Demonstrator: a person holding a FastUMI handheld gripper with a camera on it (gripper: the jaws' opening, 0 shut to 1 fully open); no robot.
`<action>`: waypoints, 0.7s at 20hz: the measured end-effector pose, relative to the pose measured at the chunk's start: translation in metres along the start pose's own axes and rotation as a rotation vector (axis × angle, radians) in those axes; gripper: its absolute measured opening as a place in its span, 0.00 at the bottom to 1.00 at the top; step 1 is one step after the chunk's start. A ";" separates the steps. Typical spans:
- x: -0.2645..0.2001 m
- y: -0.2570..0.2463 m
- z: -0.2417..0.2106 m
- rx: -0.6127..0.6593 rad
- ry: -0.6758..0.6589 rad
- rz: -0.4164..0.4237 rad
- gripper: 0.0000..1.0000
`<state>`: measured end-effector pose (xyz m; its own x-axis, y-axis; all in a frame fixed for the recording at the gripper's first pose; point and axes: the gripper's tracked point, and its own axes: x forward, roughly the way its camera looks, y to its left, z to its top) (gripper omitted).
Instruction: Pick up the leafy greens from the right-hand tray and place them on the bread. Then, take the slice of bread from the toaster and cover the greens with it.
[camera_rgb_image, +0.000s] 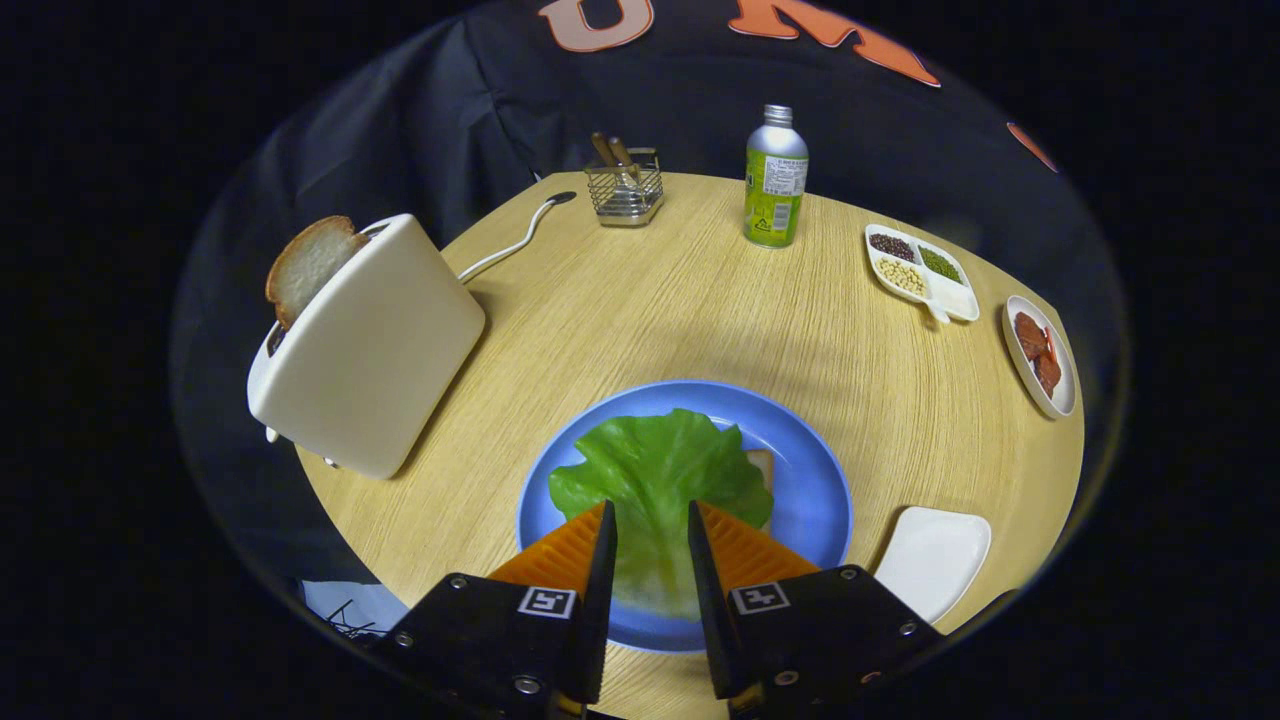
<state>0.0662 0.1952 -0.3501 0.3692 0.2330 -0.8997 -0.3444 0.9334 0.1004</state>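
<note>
Here the gripper (651, 515) hangs over the near side of a blue plate (805, 470), its two fingers parted with a narrow gap between them and pressing on nothing. The leafy greens (660, 470) lie flat on the plate, a single broad leaf whose long axis runs straight away from the fingers: the pale stem end lies in the gap between them, and the frilled, wider end points toward the far side of the table (700, 300). A corner of the bread (762, 466) peeks out from under the leaf's right edge. To the left of the plate stands a white toaster (370, 350), with a slice of bread (308, 266) standing up out of its slot. Just right of the plate sits an empty white tray (935, 560). Farther off are a divided dish of beans (920, 272), a small dish of red slices (1040, 352), a green bottle (775, 180) and a wire holder (624, 186).
</note>
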 end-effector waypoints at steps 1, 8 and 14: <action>-0.004 0.006 0.005 0.001 -0.010 0.005 0.42; -0.037 0.062 0.045 -0.021 -0.049 0.051 0.57; -0.064 0.107 0.088 -0.014 -0.079 0.068 0.71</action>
<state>0.0816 0.3046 -0.2441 0.4117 0.3169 -0.8545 -0.3830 0.9109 0.1533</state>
